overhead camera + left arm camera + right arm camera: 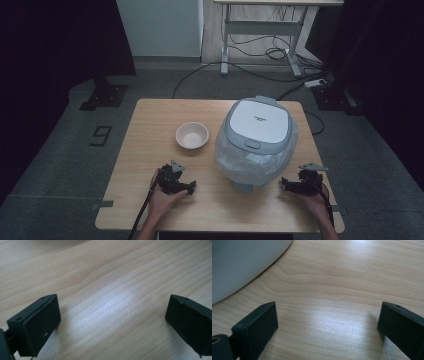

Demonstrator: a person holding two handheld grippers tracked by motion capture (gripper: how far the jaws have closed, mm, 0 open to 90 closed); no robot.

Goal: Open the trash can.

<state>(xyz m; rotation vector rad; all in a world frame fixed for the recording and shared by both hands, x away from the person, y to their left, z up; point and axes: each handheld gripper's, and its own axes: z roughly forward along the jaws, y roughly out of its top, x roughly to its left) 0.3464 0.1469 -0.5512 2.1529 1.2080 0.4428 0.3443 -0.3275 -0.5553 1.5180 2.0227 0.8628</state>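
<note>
- Both grippers rested low on the table [150,200], near the person's edge, one on each side of the rice cooker [255,142].
- Left gripper [191,187]: jaws stood wide apart with nothing between them; the left gripper view gave bare wood grain between the two black pads [37,326].
- Right gripper [283,184]: jaws likewise spread wide and empty. In the right gripper view the cooker's pale rounded wall sat close at upper left, apart from the pads.
- Cooker stood right of centre on the table, lid down, its latch button [252,144] facing the person. A thin clear film seemed to wrap its lower body; hard to tell more.
- Small empty bowl [192,135] sat just left of the cooker, apart from it.
- Judged step: the start, hands parked, nothing yet touched.
- Next move probably called for one gripper to rise toward the latch and press it while the other steadied the body.
</note>
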